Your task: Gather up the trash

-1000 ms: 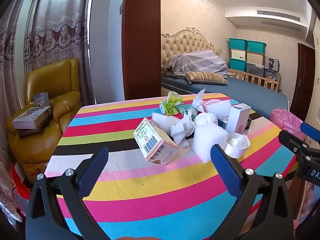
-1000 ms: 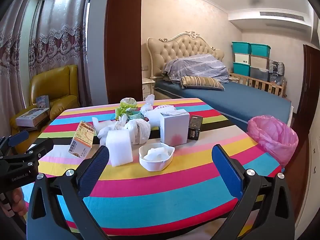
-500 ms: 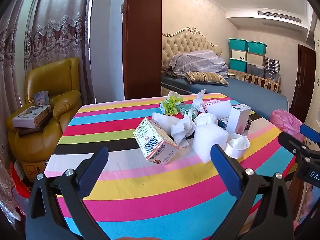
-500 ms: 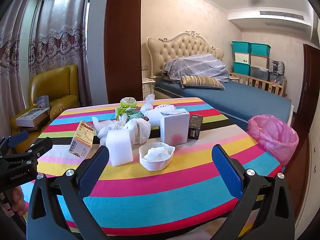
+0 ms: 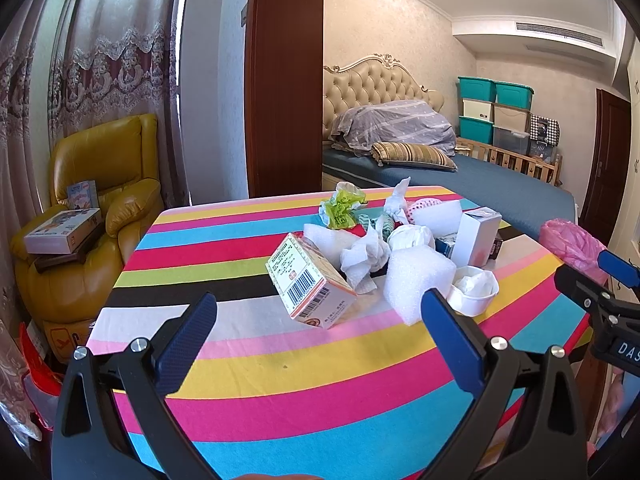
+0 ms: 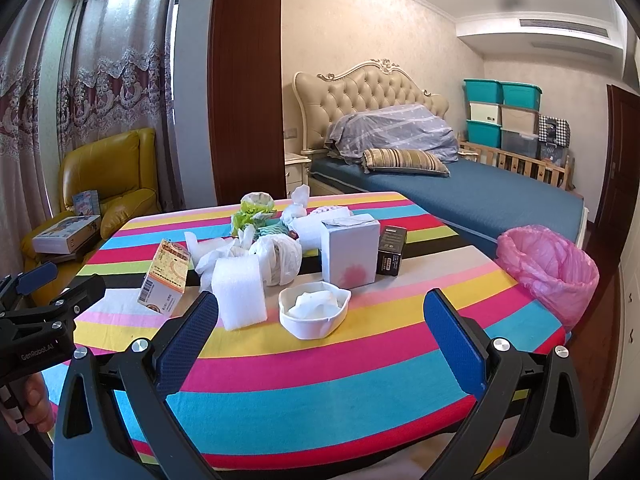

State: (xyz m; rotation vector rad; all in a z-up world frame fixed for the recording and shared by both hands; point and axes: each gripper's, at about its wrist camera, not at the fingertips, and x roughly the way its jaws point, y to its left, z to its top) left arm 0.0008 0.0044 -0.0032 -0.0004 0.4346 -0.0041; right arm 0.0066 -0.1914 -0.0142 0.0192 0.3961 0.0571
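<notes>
A heap of trash lies on the striped table (image 5: 280, 376): a tilted barcode carton (image 5: 310, 284), crumpled tissue (image 5: 366, 256), a white foam block (image 5: 418, 280), a white bowl with tissue (image 6: 314, 314), a white box (image 6: 350, 254), a small black box (image 6: 391, 250) and a green wrapper (image 5: 340, 210). A bin with a pink bag (image 6: 548, 268) stands at the table's right side. My left gripper (image 5: 320, 340) is open and empty, short of the carton. My right gripper (image 6: 320, 336) is open and empty, short of the bowl.
A yellow armchair (image 5: 92, 216) with boxes on it stands left of the table. A bed (image 6: 460, 196) lies behind the table, with stacked storage bins (image 6: 504, 120) at the far wall. A dark wooden panel (image 5: 284, 80) rises behind the table.
Both grippers have barely shifted; they stay open and the trash has not moved.
</notes>
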